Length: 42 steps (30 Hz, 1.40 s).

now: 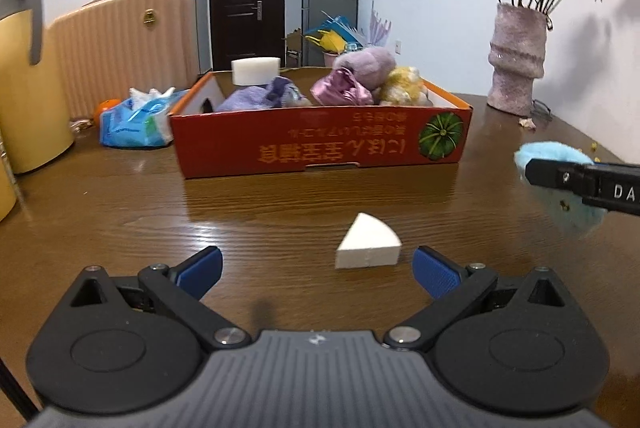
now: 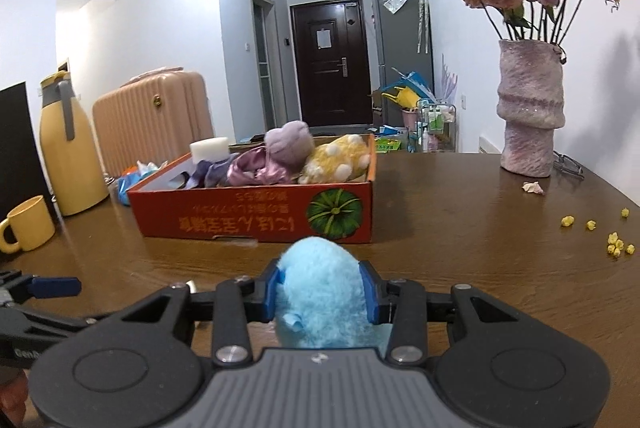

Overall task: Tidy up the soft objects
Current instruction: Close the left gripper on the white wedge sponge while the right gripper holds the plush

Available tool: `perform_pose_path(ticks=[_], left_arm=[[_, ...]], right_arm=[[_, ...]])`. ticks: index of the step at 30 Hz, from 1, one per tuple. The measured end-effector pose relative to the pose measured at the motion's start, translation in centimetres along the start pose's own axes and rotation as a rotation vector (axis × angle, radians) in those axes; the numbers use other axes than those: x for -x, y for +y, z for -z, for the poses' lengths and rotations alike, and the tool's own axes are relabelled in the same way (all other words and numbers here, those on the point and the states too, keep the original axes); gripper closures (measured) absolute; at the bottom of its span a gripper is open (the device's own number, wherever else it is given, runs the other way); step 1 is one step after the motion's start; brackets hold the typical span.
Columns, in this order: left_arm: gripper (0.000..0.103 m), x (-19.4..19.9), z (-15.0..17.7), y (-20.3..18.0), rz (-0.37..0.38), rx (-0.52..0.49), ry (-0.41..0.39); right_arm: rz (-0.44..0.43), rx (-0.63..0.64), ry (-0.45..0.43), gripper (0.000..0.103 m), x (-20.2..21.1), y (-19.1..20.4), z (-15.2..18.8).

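Note:
A fluffy light-blue soft ball (image 2: 322,292) sits squeezed between the blue pads of my right gripper (image 2: 322,294), which is shut on it above the brown table; the same ball (image 1: 560,188) shows at the right edge of the left wrist view. My left gripper (image 1: 316,270) is open, low over the table. A white wedge-shaped sponge (image 1: 368,244) lies just ahead between its fingertips, untouched. The red cardboard box (image 1: 320,140) stands further back, holding a white sponge block (image 1: 256,70), purple cloth, a pink satin piece, a mauve plush (image 2: 288,144) and a yellow spotted plush (image 2: 340,158).
A pink vase (image 2: 530,112) with dried roses stands at the right back; yellow crumbs (image 2: 616,248) lie near it. A yellow thermos (image 2: 68,152) and yellow mug (image 2: 28,224) stand at the left. A blue tissue pack (image 1: 136,120) lies left of the box.

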<state>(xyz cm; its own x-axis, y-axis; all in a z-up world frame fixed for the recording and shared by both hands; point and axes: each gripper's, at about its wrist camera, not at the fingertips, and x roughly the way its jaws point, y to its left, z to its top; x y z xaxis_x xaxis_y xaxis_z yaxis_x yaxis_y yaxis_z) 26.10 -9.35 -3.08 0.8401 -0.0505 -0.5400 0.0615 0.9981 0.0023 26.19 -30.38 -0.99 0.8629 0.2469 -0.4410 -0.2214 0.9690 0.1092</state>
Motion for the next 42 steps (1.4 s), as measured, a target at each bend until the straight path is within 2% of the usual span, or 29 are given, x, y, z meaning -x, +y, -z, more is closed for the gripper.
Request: perform_pose_path(ticks=[8,10,13,15,16,17,20,28,42], left_arm=[[0.000,-3.3,-1.1,-2.6,-0.033,-0.034,0.031],[0.006,-3.7,-1.2,-3.1,-0.041,-0.050,0.027],[0.025,-4.3,-1.3,-3.6,-0.034,-0.070,0.040],[0.048,-4.9,-1.3,-3.7,-0.016,-0.068,0.064],[0.053,-5.2,-1.4,-3.6,-0.008,-0.061,0.079],[0.062,-5.4,-1.4,-3.4,-0.003,-0.049,0.090],[0.069,-5.7,-1.6,-2.9,0.018,-0.020,0.095],[0.070,-5.0,-2.2,-2.4,0.048,0.001,0.056],[0.070,-3.8,-4.6,1.0,0.013,0.098,-0.076]], right_arm=[[-0.003,-0.052,-0.013,0.064,-0.3,-2.6,-0.1],[-0.008,-0.068,-0.016,0.064,-0.3,-2.9,-0.1],[-0.015,-0.070,-0.021,0.064,-0.2,-3.0,-0.1],[-0.017,-0.068,-0.025,0.064,-0.2,-3.0,-0.1],[-0.018,-0.068,-0.025,0.064,-0.2,-3.0,0.0],[-0.017,-0.070,-0.025,0.064,-0.2,-3.0,0.0],[-0.016,-0.076,-0.027,0.064,-0.3,-2.9,0.0],[-0.001,-0.077,-0.047,0.064,-0.5,-2.4,0.2],[0.024,-0.059,-0.116,0.064,-1.9,1.1,-0.5]])
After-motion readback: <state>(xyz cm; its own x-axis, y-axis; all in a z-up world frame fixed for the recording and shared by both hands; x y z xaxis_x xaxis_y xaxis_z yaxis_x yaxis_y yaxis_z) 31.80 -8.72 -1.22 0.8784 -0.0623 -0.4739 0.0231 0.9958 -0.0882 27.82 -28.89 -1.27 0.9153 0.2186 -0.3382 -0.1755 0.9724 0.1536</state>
